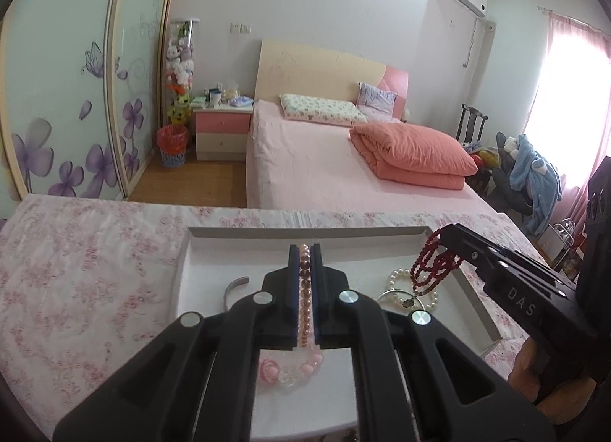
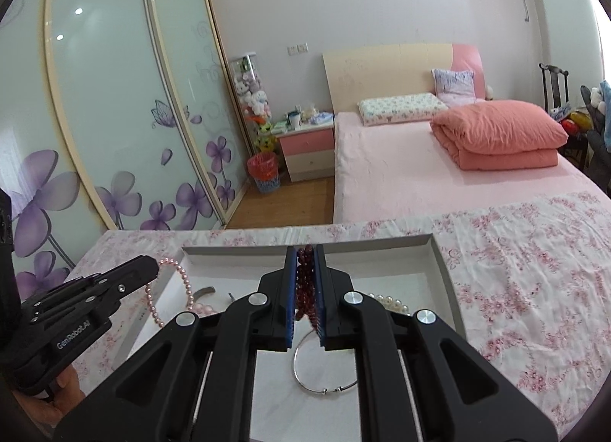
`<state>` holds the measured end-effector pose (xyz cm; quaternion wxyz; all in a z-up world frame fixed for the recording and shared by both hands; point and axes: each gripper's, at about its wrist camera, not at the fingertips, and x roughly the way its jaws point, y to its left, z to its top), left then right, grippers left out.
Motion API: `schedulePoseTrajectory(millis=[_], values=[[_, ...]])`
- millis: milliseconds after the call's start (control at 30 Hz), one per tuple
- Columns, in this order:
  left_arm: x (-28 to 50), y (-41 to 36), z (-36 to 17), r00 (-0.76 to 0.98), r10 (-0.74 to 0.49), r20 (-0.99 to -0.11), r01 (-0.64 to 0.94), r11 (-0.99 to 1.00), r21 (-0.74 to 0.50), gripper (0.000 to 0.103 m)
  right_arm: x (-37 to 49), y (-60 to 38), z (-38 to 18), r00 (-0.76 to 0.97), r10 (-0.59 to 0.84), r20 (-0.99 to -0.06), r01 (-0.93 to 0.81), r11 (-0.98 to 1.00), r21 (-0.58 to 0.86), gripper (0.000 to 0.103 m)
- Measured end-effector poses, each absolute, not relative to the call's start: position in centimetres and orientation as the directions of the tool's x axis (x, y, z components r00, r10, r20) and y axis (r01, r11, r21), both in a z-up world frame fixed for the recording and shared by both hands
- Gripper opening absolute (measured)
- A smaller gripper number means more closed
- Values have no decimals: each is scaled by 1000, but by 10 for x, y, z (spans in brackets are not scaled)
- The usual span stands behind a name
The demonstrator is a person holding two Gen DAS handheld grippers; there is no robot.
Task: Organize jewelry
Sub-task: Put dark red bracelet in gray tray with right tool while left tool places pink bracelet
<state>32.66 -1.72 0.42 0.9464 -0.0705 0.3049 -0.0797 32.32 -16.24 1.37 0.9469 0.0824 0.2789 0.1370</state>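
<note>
Left gripper (image 1: 305, 251) clamped on pink beads (image 1: 304, 300), right gripper (image 2: 305, 251) clamped on red beads (image 2: 304, 289); both strands hung over white tray (image 1: 305, 232), above pearls (image 1: 399, 277) and bangle (image 2: 324, 384).

Both grippers are pointing forward and slightly down — left gripper (image 1: 305, 255) and right gripper (image 2: 305, 256) are each clamping tight.

Two grippers – the left gripper (image 1: 304, 251) and the right gripper (image 2: 304, 251). One white tray (image 1: 305, 232). In or over it: one pink pearl strand (image 1: 304, 289), one dark red bead strand (image 2: 304, 281), one white pearl bracelet (image 1: 399, 276), one silver bangle (image 2: 324, 384) – and one pink ring (image 1: 268, 370).
</note>
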Motion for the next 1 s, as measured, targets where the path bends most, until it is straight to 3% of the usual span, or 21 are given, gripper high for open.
schedulePoseTrajectory(millis=[33,100,133,1000], values=[[331,-17,1,794,-198,-575,106,976,-190,7,324,-163,12,803,307,-511,-213,948,236,14],[336,-16,-5,786,-200,-585,95,974,-206,8,323,-166,11,807,300,-509,-204,950,236,40],[338,-13,-7,781,-202,-590,90,973,-215,9,322,-167,11,814,289,-504,-196,953,231,44],[292,19,-23,761,-152,-631,31,980,-199,20,277,-171,-13,771,282,-571,-210,959,191,44]])
